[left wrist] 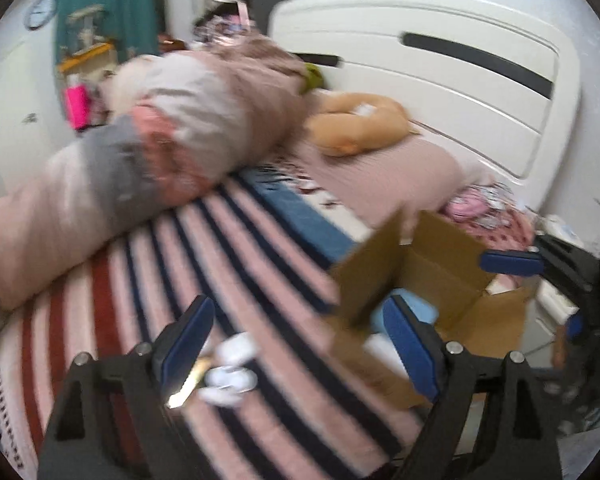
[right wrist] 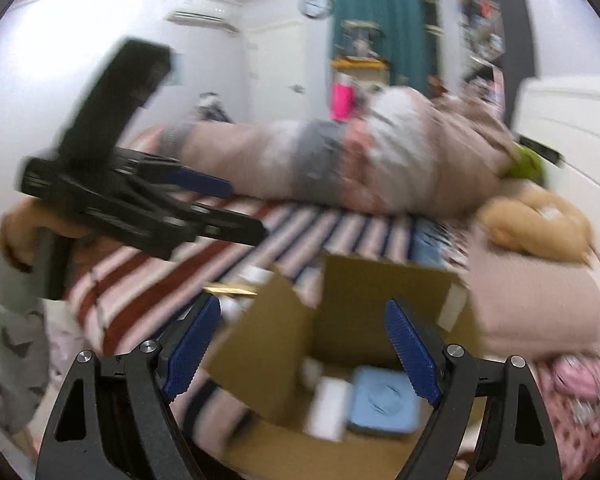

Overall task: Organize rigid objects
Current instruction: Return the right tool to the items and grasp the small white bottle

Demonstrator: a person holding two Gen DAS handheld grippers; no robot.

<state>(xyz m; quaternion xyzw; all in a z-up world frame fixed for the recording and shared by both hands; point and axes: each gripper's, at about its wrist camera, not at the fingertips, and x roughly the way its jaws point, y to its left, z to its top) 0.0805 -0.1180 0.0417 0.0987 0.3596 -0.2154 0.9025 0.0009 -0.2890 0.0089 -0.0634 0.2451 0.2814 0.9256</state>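
Observation:
An open cardboard box (right wrist: 340,312) stands at the bed's edge, also in the left wrist view (left wrist: 428,264). Inside lie a light blue square box (right wrist: 382,400) and a white object (right wrist: 328,404); the blue one shows in the left wrist view (left wrist: 418,308) too. Small white objects (left wrist: 230,376) and a shiny gold strip (left wrist: 186,386) lie on the striped blanket (left wrist: 228,264) just past the box. My left gripper (left wrist: 300,340) is open and empty above them. My right gripper (right wrist: 304,340) is open and empty above the box. The frames are blurred.
A rolled pink and grey duvet (left wrist: 148,152) and a tan plush pillow (left wrist: 360,124) lie on the bed. A white headboard (left wrist: 460,92) stands behind. The left gripper and hand show in the right wrist view (right wrist: 148,200).

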